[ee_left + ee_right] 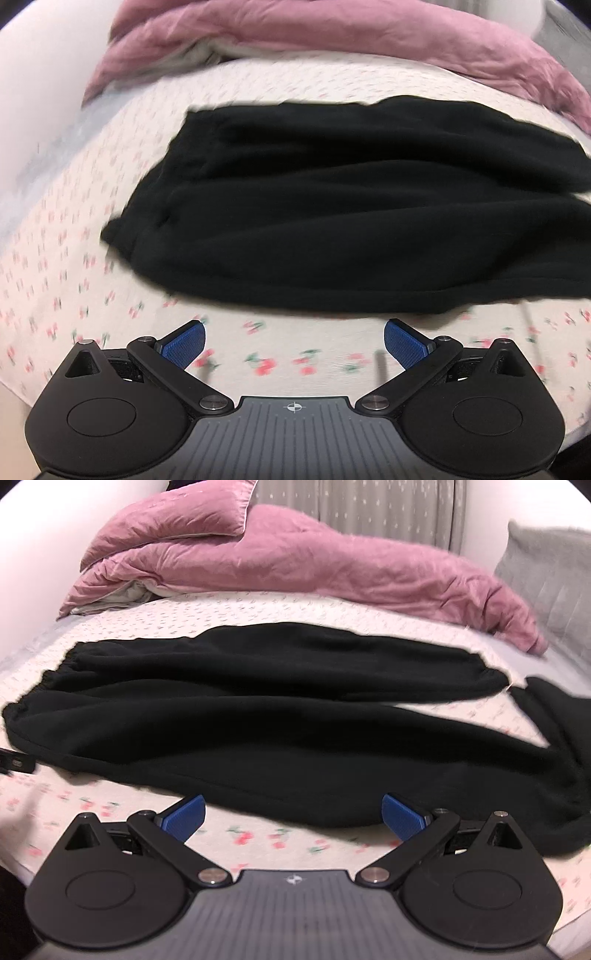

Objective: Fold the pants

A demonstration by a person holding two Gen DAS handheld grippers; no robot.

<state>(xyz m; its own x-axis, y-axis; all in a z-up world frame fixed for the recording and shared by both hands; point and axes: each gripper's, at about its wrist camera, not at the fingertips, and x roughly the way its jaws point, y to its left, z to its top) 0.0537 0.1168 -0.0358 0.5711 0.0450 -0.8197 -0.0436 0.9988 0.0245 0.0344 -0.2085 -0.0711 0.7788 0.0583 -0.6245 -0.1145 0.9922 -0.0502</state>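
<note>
Black pants (332, 221) lie flat across the bed sheet (55, 288), waistband end to the left in the left wrist view. In the right wrist view the pants (258, 731) stretch across the frame with two legs running right; the far leg ends in a cuff (487, 679), and the near leg bends at the right edge. My left gripper (294, 341) is open and empty, just short of the pants' near edge. My right gripper (292, 814) is open and empty, its blue pads (402, 818) at the near edge of the pants.
A crumpled pink duvet (295, 561) lies along the far side of the bed. A grey pillow (546, 587) sits at the far right. A white wall (33, 74) borders the left. The other gripper's black edge (14, 762) shows at the left.
</note>
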